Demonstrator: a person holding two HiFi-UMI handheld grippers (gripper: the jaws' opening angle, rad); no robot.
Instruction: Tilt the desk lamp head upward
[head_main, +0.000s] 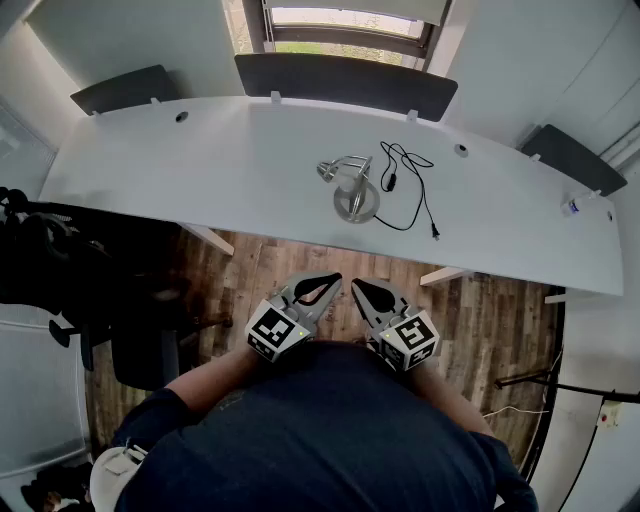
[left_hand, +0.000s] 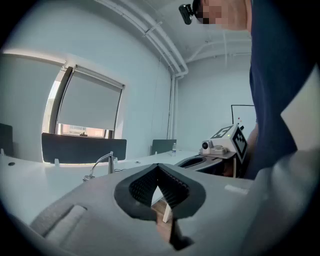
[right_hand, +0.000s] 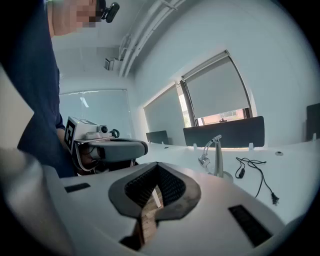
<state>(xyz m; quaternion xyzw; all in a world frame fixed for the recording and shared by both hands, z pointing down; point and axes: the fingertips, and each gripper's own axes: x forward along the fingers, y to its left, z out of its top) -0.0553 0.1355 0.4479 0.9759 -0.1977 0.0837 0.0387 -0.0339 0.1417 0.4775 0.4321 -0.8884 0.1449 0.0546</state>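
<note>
A small silver desk lamp (head_main: 350, 186) stands on the white desk (head_main: 200, 170), its head (head_main: 328, 171) drooping to the left of the round base. Its black cable (head_main: 412, 190) trails to the right. Both grippers hang close to the person's chest, well short of the desk's near edge and far from the lamp. My left gripper (head_main: 334, 280) is shut and holds nothing; so is my right gripper (head_main: 358, 286). The left gripper view shows closed jaws (left_hand: 158, 167) with the lamp (left_hand: 102, 162) far ahead. In the right gripper view the shut jaws (right_hand: 157, 166) point towards the lamp (right_hand: 215, 156).
Dark divider panels (head_main: 345, 80) line the desk's far edge. A small bottle (head_main: 570, 207) sits at the desk's right end. A black office chair (head_main: 60, 270) stands at the left, over the wooden floor (head_main: 480, 320).
</note>
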